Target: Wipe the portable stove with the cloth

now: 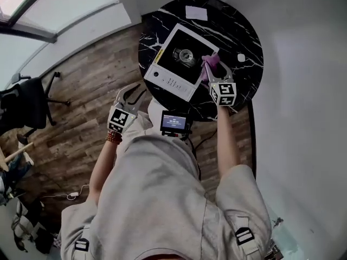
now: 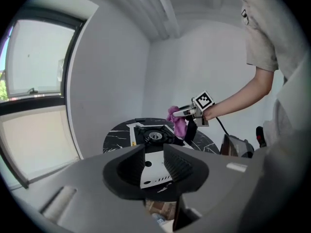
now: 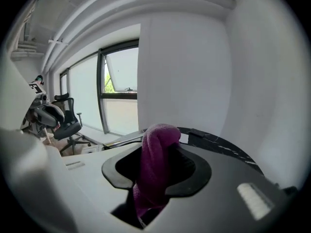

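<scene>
Going left to right: the left gripper (image 1: 130,93) hangs off the near-left edge of the round black marble table (image 1: 250,85), over the wood floor. Its jaws are parted with nothing in between; in its own view you just see the portable stove (image 2: 153,136) through the gap. My guess is it's parked there, ready to steady the stove while the other side does the wiping.

The stove (image 1: 181,58) sits in the middle of the table, white body, black top, with 1 round burner (image 1: 186,56) in the centre.

The right gripper (image 1: 214,73) is at the stove's near-right corner, clamped on the purple cloth (image 1: 210,64). The cloth is bunched between the jaws so a wad sticks out front, which makes sense for rubbing. Looks like wiping is about to start.

Hard to tell:
- whether the cloth actually touches the stove or hovers just above it
- any dirt on the stove top, too small to see
- in the right gripper view the cloth (image 3: 155,164) blocks the stove completely
</scene>
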